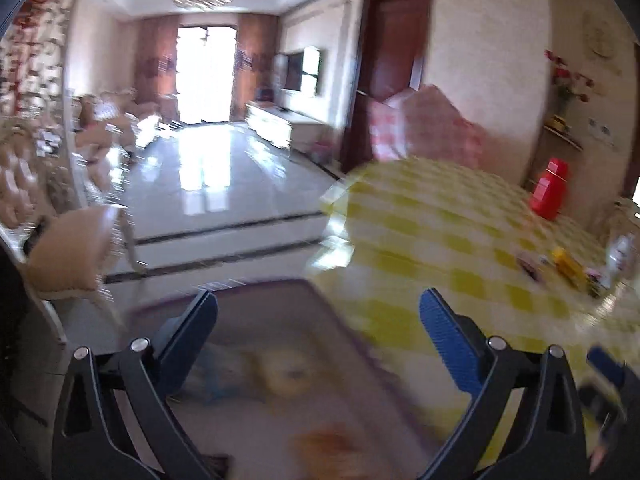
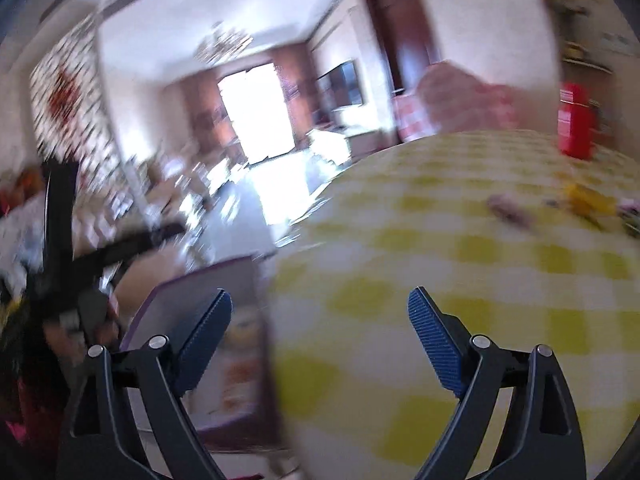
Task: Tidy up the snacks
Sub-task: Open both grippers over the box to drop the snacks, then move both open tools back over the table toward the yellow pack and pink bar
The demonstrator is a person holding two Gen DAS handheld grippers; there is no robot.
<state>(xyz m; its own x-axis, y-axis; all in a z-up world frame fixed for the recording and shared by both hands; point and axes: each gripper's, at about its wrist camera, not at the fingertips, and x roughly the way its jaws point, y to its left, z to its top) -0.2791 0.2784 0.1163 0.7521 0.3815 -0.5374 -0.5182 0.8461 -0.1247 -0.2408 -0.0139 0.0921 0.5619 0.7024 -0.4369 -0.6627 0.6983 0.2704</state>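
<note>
Both grippers' jaws stand released, gripping nothing. The left gripper (image 1: 318,320) hangs over a purple-rimmed tray (image 1: 256,292) of blurred snacks (image 1: 286,374) at the yellow-checked table (image 1: 440,216) edge; the right gripper (image 2: 320,316) is beside it. A yellow packet (image 1: 570,266) lies well apart, near a red container (image 1: 550,194).

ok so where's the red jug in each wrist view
Left wrist: the red jug stands at the far right, on the far side of the yellow checked tablecloth.
Right wrist: the red jug is at the upper right, at the table's far edge.
Shared landmark: the bright balcony door beyond the floor.
</note>
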